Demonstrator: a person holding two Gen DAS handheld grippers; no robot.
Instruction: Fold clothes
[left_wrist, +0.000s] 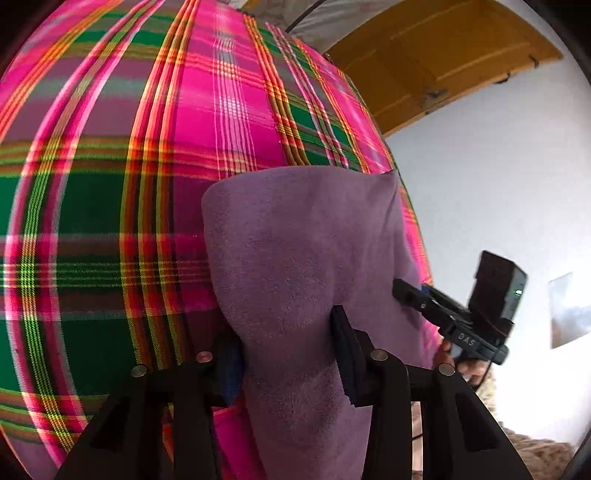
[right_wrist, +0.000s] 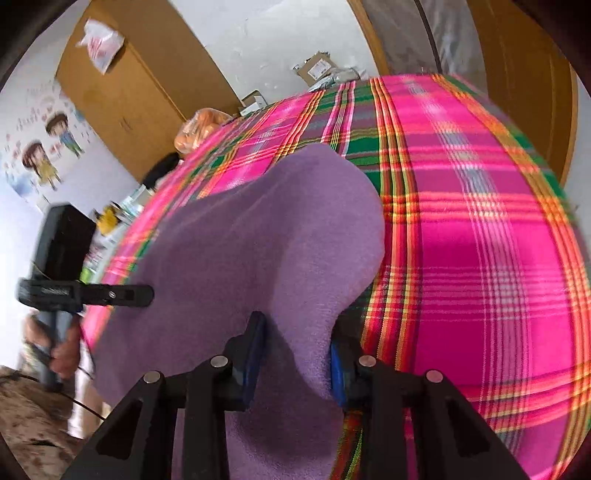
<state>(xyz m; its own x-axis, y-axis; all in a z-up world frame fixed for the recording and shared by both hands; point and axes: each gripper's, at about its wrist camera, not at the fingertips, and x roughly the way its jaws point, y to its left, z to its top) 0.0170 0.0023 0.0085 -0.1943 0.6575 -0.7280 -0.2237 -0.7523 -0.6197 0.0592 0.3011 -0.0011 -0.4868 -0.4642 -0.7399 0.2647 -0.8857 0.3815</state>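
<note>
Purple fleece cloth (left_wrist: 295, 258) (softly bunched)

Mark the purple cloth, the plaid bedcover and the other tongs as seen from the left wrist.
purple cloth (left_wrist: 295, 251): left wrist view, middle of its raised fold.
plaid bedcover (left_wrist: 110, 184): left wrist view, bare green-and-pink patch.
right tongs (left_wrist: 406, 290): left wrist view, finger end touching the cloth.

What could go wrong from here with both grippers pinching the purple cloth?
The left gripper and right gripper each pinch only a bunched part of the purple cloth, so it might slip free. The cloth hangs slack between them over the plaid cover, so the fold could land uneven.
</note>
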